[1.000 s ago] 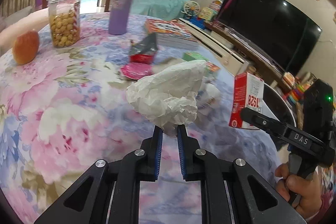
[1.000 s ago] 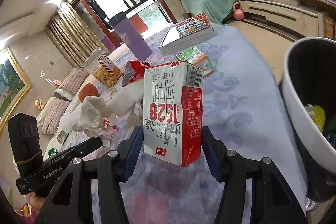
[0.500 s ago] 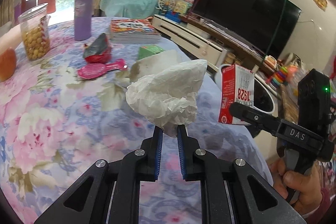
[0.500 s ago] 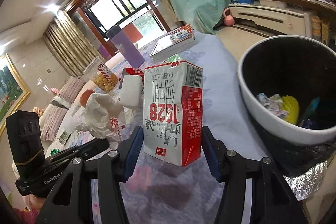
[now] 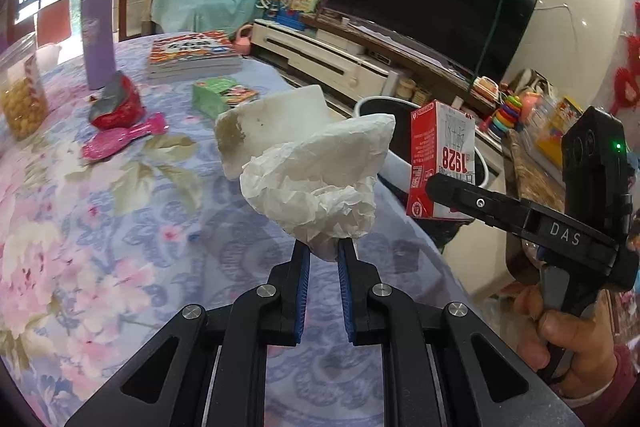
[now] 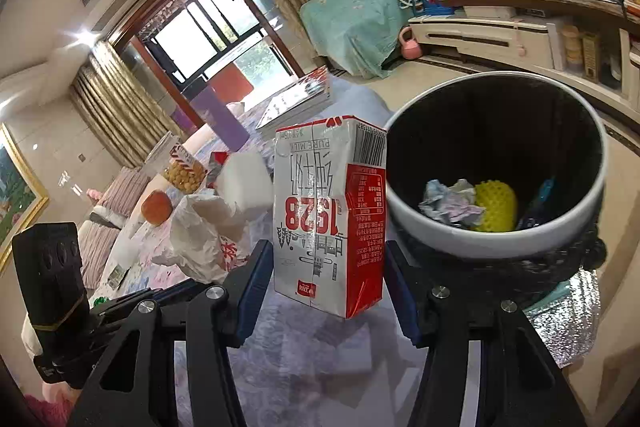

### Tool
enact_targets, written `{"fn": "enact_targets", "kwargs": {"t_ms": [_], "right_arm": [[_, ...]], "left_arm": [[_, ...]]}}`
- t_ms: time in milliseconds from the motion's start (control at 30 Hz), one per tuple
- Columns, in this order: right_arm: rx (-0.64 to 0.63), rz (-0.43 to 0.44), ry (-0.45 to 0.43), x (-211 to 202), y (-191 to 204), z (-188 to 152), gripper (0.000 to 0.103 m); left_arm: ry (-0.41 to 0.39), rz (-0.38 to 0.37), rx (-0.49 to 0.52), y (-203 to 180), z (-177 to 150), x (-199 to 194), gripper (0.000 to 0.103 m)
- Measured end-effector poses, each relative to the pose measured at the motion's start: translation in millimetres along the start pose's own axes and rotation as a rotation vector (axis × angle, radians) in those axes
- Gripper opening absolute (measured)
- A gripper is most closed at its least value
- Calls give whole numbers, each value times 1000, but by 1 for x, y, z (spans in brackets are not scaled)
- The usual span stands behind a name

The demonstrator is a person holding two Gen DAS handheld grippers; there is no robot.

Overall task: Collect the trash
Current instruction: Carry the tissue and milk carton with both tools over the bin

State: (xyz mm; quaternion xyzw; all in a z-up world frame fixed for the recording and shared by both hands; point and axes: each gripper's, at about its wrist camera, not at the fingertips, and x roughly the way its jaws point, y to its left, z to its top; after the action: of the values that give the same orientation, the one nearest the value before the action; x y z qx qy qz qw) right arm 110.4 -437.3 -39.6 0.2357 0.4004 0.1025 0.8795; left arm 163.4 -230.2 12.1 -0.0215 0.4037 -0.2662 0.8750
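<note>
My left gripper (image 5: 322,251) is shut on a crumpled white plastic bag (image 5: 320,179) and holds it above the flowered tablecloth near the table's right edge. My right gripper (image 6: 324,291) is shut on a red and white milk carton (image 6: 330,215), held upside down in the air just left of the bin. The carton also shows in the left wrist view (image 5: 440,159). The white bin with a black liner (image 6: 496,243) stands off the table edge; it holds crumpled paper and a yellow foam net. The bag also shows in the right wrist view (image 6: 204,231).
On the table lie a white foam block (image 5: 272,123), a green packet (image 5: 222,95), a red wrapper (image 5: 116,103), a pink wrapper (image 5: 120,139), books (image 5: 192,55), a purple flask (image 5: 98,39), a snack jar (image 5: 18,95) and an apple (image 6: 157,207). A TV cabinet (image 5: 340,63) stands behind.
Both grippers have carried their loads to the right, toward the table edge. The bin has come closer and its contents now show in the right wrist view.
</note>
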Motion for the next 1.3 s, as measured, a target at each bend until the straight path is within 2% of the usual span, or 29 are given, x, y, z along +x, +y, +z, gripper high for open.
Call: {"fn": "enact_targets", "kwargs": {"t_ms": [767,1300], "right_arm": [[49,-76,-69,-42,-43,6,57],[52,-122,-81,-47,-60,21,57]], "left_arm": [[27,-88,89,-49,22,36,13],[28,-87,156,-75,57,73,13]]}}
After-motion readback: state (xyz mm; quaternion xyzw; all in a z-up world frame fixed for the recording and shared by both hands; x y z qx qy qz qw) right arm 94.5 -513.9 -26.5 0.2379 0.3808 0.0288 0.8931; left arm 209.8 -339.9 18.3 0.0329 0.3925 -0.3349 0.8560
